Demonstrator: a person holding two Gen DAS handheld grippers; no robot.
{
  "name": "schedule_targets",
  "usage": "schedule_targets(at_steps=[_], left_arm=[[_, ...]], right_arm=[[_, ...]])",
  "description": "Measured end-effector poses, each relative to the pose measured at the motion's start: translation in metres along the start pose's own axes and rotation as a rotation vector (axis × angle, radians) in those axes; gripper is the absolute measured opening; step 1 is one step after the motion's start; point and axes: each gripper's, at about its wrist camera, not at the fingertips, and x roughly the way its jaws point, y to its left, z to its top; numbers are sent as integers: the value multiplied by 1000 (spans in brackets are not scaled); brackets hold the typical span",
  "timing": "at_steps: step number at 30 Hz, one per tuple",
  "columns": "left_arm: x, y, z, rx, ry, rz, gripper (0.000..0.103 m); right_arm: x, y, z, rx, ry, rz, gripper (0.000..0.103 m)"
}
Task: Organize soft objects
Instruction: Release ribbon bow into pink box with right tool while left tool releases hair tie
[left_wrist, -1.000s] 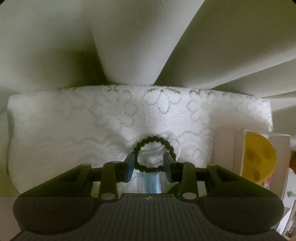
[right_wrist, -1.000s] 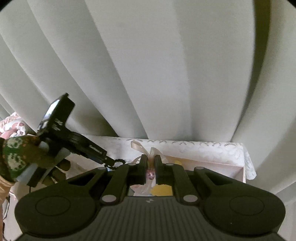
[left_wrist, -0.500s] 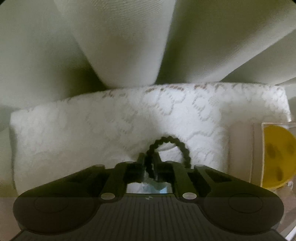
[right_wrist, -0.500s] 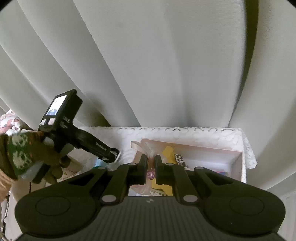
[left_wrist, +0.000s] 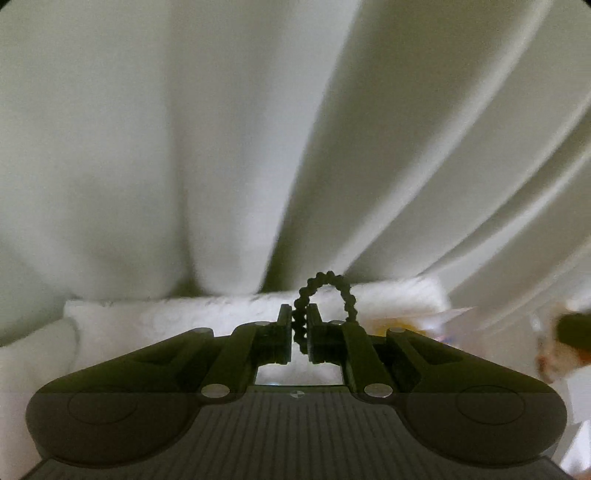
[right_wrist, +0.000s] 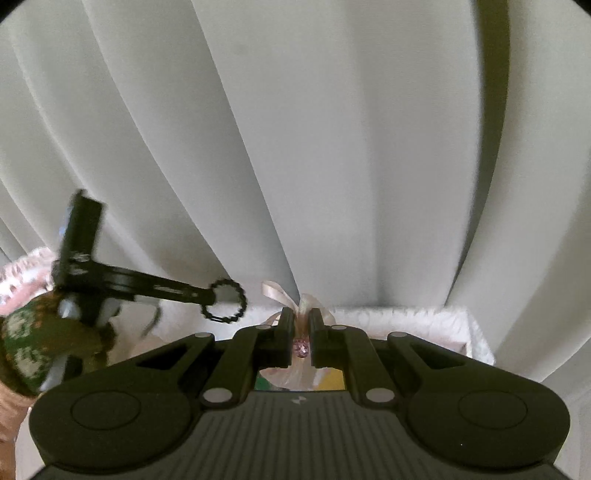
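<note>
Pinching a black scalloped hair tie (left_wrist: 325, 295), the left gripper (left_wrist: 298, 332) mirrors the right gripper (right_wrist: 300, 332) clamping a cream ribbon bow (right_wrist: 295, 299).

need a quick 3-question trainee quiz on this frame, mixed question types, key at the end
1. True or false: the left gripper is shut on the black hair tie.
2. What does the right gripper pinch? A) cream ribbon with a pink bead B) yellow disc C) lace cloth
3. Fill in: behind the lace-covered table hangs a pale ____.

Key: 1 true; 2 A, the cream ribbon; 3 curtain.
</note>
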Motion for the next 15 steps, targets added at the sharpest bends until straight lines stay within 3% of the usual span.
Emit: schedule_targets(at_steps=[3,7,15], left_arm=[[-37,-24,-7,18,-56,-70,10],[-62,-63,-12,61,-62,-174,10],[-28,-133,-37,120,52,-316,10]], right_arm=[[-28,6,3,-15,-46,-26,8],[-67,-1,0,3,-85,-56,8],[-109,-39,-21,53,-133,-151,8]])
